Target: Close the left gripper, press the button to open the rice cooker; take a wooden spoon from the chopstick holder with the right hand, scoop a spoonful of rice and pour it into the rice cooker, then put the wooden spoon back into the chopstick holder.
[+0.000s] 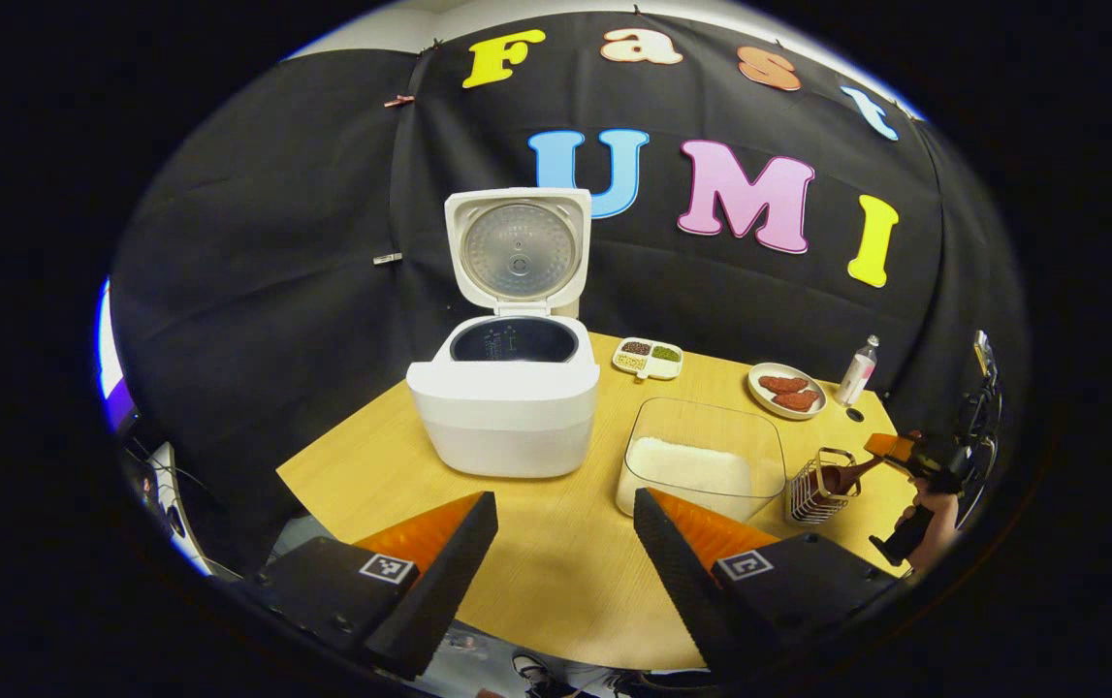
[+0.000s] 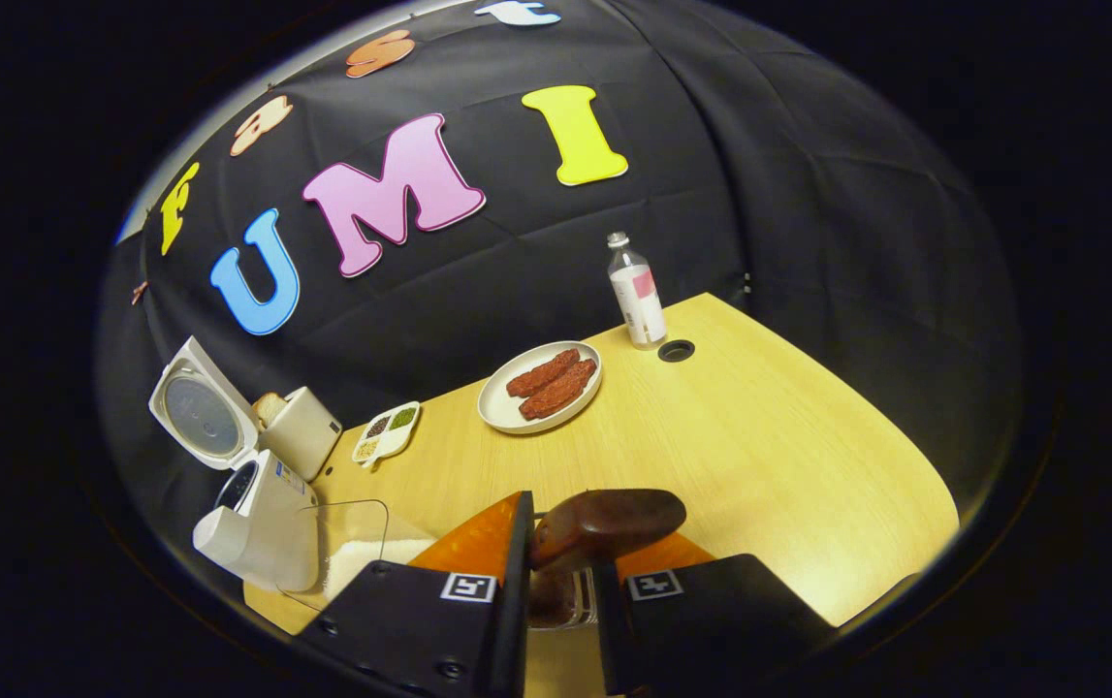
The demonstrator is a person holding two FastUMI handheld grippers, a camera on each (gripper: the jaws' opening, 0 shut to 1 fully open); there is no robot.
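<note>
rice cooker lid up ahead of left tongs — spread wide, holding nothing. right tongs clamped on wooden spoon — chopstick holder beneath.

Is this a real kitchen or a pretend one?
Probably pretend: a staged booth. A rice cooker, a tub of rice and a plate of meat sit on a table before a cloth wall.

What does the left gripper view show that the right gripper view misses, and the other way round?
Left gripper view: its open left tool, plus the right tool seen from outside in a hand. Right gripper view: a toaster behind the rice cooker, and the wooden spoon close up between its tool's fingers. Both: open cooker, rice tub, plate, bottle.
</note>
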